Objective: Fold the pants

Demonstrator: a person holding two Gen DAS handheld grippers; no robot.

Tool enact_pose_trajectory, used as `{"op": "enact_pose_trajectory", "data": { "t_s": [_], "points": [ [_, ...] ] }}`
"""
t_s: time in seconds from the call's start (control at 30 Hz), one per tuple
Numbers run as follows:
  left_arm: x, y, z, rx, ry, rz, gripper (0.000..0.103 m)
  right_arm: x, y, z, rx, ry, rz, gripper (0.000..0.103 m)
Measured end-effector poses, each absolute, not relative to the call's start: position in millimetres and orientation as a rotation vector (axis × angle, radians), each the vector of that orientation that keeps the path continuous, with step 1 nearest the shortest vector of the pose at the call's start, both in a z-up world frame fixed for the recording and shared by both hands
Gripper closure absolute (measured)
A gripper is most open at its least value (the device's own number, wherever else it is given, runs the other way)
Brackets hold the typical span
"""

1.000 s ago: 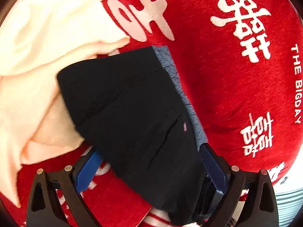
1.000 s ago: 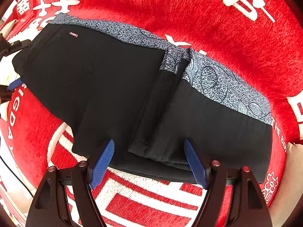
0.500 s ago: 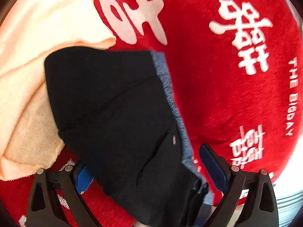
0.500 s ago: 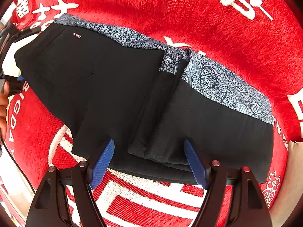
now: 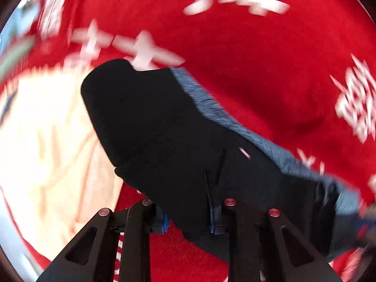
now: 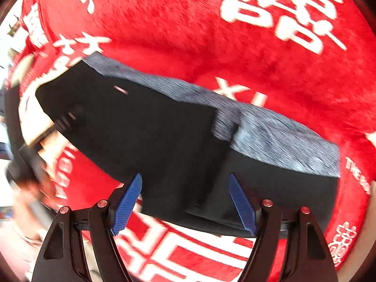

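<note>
My left gripper [image 5: 188, 218] has just been closing and now pinches the near edge of the black pants [image 5: 164, 129], which lie folded on the red blanket [image 5: 258, 70]. My right gripper [image 6: 185, 202] hangs apart over the same hem, gripping nothing. With only 1 side held, lifting could let the stacked layers slide open. The cream towel [image 5: 47, 141] crowds the left; bare red blanket beyond the grey waistband [image 6: 270, 136] gives room.

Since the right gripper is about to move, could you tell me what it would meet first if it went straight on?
Most likely the folded black pants, which lie between and ahead of the open right gripper; depth is unclear.
</note>
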State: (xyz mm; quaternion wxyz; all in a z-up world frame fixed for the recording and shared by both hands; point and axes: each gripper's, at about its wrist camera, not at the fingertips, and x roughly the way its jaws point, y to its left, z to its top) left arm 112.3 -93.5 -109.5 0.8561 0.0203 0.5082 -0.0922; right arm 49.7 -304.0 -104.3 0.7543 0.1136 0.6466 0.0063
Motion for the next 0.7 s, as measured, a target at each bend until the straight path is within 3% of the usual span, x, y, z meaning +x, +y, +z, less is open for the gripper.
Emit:
{"op": "enact_pose_trajectory", "data": {
  "t_s": [0.17, 0.23, 0.37, 0.7],
  "points": [
    [100, -122, -103, 0.244, 0.994, -0.218, 0.078, 107, -292, -82, 0.366, 1.428, 0.167, 0.021],
    [100, -126, -103, 0.272, 0.985, -0.217, 0.078, 137, -277, -72, 0.378, 1.443, 0.243, 0.013],
    [97, -136, -99, 0.330, 0.952, -0.221, 0.078, 187, -236, -63, 0.337, 1.513, 0.364, 0.007],
    [76, -156, -86, 0.446, 0.858, -0.248, 0.078, 252, -135, -98, 0.026, 1.763, 0.427, 0.007]
  ]
}}
